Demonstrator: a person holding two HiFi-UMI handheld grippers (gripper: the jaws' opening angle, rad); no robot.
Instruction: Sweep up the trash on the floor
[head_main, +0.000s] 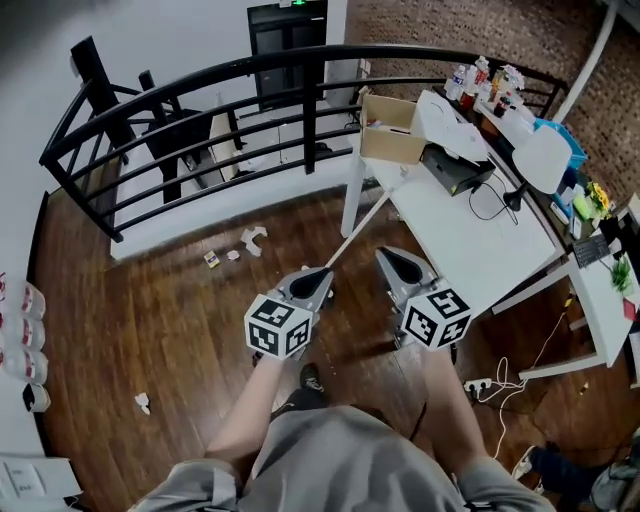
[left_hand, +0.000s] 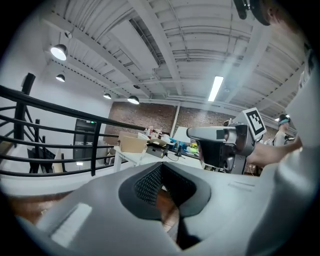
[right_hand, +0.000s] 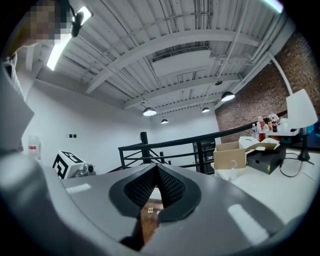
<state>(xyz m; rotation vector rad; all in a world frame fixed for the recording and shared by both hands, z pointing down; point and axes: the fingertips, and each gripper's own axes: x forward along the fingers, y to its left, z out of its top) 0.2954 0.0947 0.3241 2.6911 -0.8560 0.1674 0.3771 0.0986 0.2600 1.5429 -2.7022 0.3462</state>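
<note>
Trash lies on the wood floor ahead and to the left: a crumpled white paper (head_main: 253, 238), a small scrap (head_main: 233, 255) and a little box (head_main: 212, 259). Another white scrap (head_main: 143, 402) lies near my left side. A thin white stick (head_main: 362, 226) slants from the white table down to just past my left gripper (head_main: 322, 272). That gripper is shut and empty (left_hand: 160, 167); its view shows no stick between the jaws. My right gripper (head_main: 385, 256) is beside it, also shut with nothing held (right_hand: 156, 168). Both point nearly level, forward over the floor.
A black railing (head_main: 200, 90) runs across ahead. White tables (head_main: 470, 240) stand at the right with a cardboard box (head_main: 390, 130), a black device and bottles on them. A power strip with cables (head_main: 482, 384) lies on the floor at the right.
</note>
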